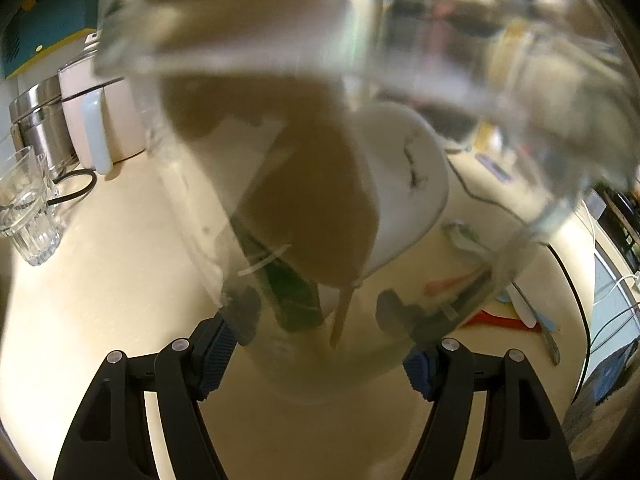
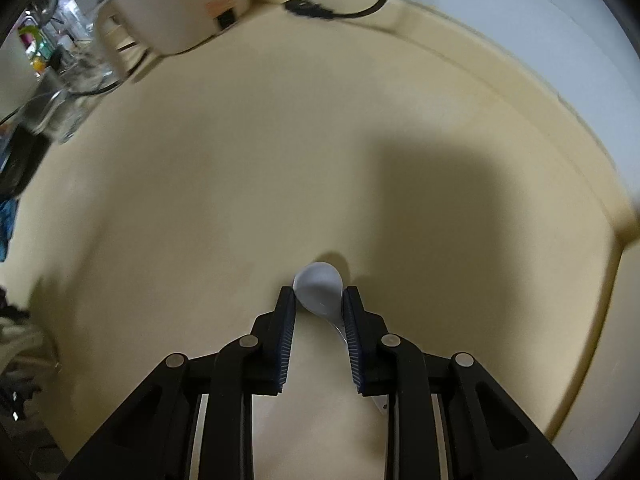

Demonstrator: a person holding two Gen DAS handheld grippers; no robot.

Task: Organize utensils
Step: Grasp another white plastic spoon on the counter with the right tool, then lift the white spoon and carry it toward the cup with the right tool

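In the left wrist view my left gripper [image 1: 320, 340] is shut on a large clear glass jar [image 1: 304, 360], held tilted close to the lens. Inside the jar are a wooden spatula [image 1: 312, 208] and a green-handled utensil [image 1: 296, 296]. Red [image 1: 496, 320] and pale utensils [image 1: 524, 308] lie on the cream counter at the right. In the right wrist view my right gripper [image 2: 319, 296] is shut on a grey metal spoon [image 2: 319, 286]; its bowl sticks out past the fingertips, just above the counter.
A white bowl [image 1: 404, 184] lies behind the jar. A drinking glass [image 1: 28, 208], a steel pot [image 1: 40, 120] and a white kettle [image 1: 100, 120] stand at the left. A white appliance [image 2: 176, 4], a black cable [image 2: 352, 8] and glassware [image 2: 76, 80] edge the counter [image 2: 200, 184].
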